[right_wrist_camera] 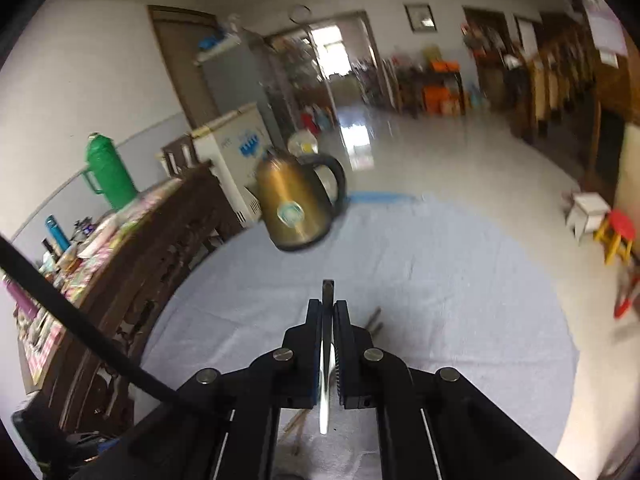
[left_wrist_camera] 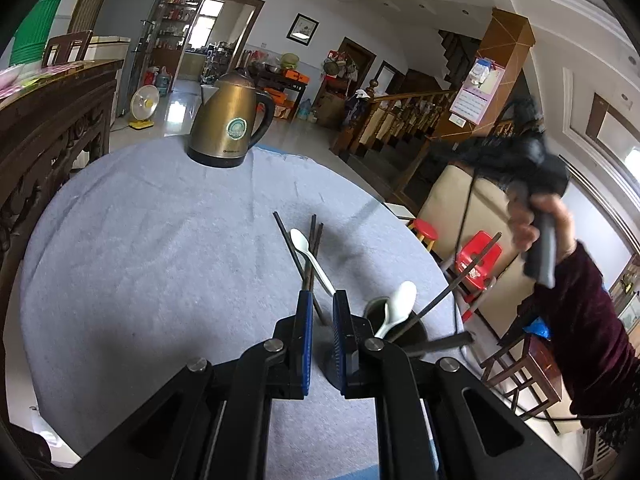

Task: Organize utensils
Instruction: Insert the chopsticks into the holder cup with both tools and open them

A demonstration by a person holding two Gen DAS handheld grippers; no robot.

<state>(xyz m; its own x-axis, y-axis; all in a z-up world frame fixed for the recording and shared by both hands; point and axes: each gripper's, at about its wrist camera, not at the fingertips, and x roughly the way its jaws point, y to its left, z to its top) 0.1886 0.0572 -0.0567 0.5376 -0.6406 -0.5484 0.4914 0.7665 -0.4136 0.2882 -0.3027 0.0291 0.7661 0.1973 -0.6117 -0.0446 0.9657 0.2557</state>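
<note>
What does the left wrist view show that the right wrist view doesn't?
Only the left wrist view: the open left tongs over a white spoon and chopsticks on the cloth, a cup holding another spoon and chopsticks, and the right hand. Only the right wrist view: the right tongs shut on a metal utensil, and a green thermos. Both: the kettle and grey cloth.

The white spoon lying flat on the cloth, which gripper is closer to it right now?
Left. The left gripper sits open right over the white spoon handle; the right gripper is raised off beyond the table edge.
</note>
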